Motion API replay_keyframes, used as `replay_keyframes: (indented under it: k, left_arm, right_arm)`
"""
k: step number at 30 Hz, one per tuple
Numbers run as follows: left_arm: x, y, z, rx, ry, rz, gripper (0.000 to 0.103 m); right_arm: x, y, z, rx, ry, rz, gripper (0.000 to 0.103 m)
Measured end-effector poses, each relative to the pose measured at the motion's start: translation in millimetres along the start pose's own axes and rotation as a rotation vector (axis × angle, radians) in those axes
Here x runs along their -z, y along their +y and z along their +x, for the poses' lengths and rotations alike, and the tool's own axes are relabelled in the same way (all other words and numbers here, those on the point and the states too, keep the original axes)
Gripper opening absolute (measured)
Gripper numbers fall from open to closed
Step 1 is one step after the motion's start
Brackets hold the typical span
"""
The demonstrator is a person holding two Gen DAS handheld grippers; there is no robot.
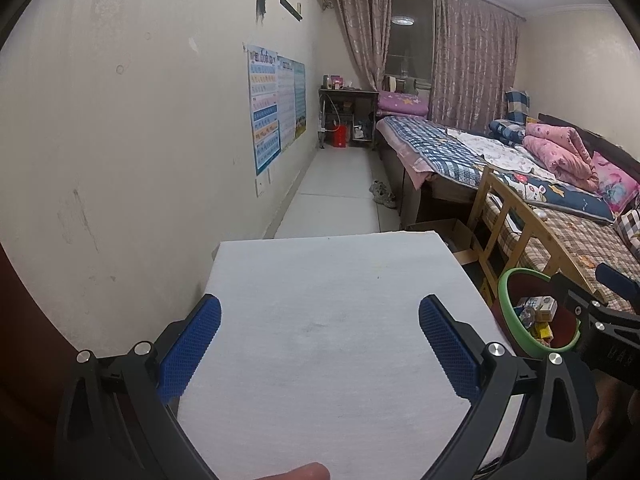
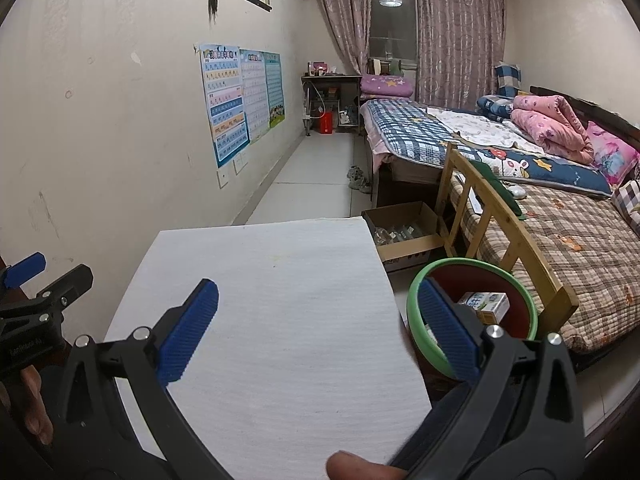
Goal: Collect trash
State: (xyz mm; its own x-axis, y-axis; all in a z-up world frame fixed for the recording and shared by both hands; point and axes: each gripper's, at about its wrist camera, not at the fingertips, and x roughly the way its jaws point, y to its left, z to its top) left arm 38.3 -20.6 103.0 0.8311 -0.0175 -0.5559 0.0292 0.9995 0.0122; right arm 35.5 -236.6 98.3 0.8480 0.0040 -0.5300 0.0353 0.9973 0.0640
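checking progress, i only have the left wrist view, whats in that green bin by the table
Observer: In the right wrist view the green-rimmed bin holds a white and blue carton lying near the top.
Operator: is the right gripper carrying anything
Observer: No. The right gripper has its jaws wide apart with only the white table surface between them.
Operator: anything on the floor past the bin, i just see a box edge
Observer: A cardboard box stands open on the floor between the table and the wooden bed frame, with what look like clear bottles inside.
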Motion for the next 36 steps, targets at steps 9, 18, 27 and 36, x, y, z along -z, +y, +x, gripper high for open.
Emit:
replay_keyframes:
  k: [9, 18, 27, 36]
  left_arm:
    - [0.5, 0.8, 1.8, -0.004, 0.007, -0.01, 0.095]
    - [2.7, 1.1, 2.1, 0.002, 0.007, -0.003, 0.095]
    - [2.1, 1.0, 1.1, 0.004, 0.002, -0.006, 0.095]
    - [1.4, -1.0, 1.2, -0.006, 0.004, -0.018, 0.095]
  right_arm:
    - [0.3, 0.6, 3.1, -0.003, 0.005, -0.007, 0.098]
    - [0.2, -1.4, 1.2, -0.001, 0.009, -0.005, 0.098]
    - [0.2, -2.5, 1.9, 0.002, 0.009, -0.006, 0.098]
    - [0.4, -2.6, 2.2, 0.002, 0.011, -0.007, 0.098]
